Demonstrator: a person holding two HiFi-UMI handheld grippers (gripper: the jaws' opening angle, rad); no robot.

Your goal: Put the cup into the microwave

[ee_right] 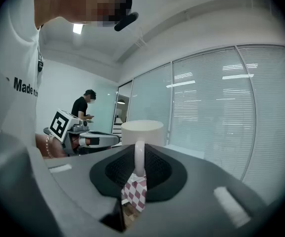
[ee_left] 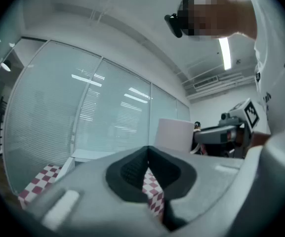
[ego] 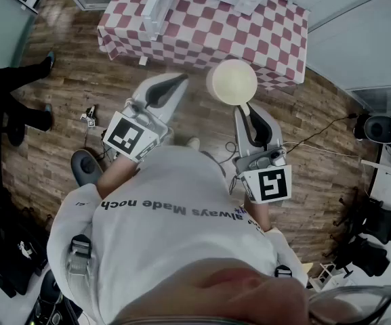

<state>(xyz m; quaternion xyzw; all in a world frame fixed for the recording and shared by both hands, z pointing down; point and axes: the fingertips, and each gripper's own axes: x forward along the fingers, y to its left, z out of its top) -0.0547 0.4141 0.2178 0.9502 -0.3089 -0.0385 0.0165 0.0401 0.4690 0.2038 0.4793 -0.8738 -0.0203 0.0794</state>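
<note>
The fingers of my right gripper (ee_right: 139,171) pinched the cup (ee_right: 142,131) by its thin handle (ee_right: 139,156), a stiff, fragile load I judged apt to swing; my left gripper (ee_left: 147,168) had its fingers pressed together.

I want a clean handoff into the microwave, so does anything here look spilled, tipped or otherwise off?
Nothing stands out. The cup is upright, held by its handle in the jaws of the right gripper; no spill shows on the checkered table. The left gripper is shut and empty.
</note>
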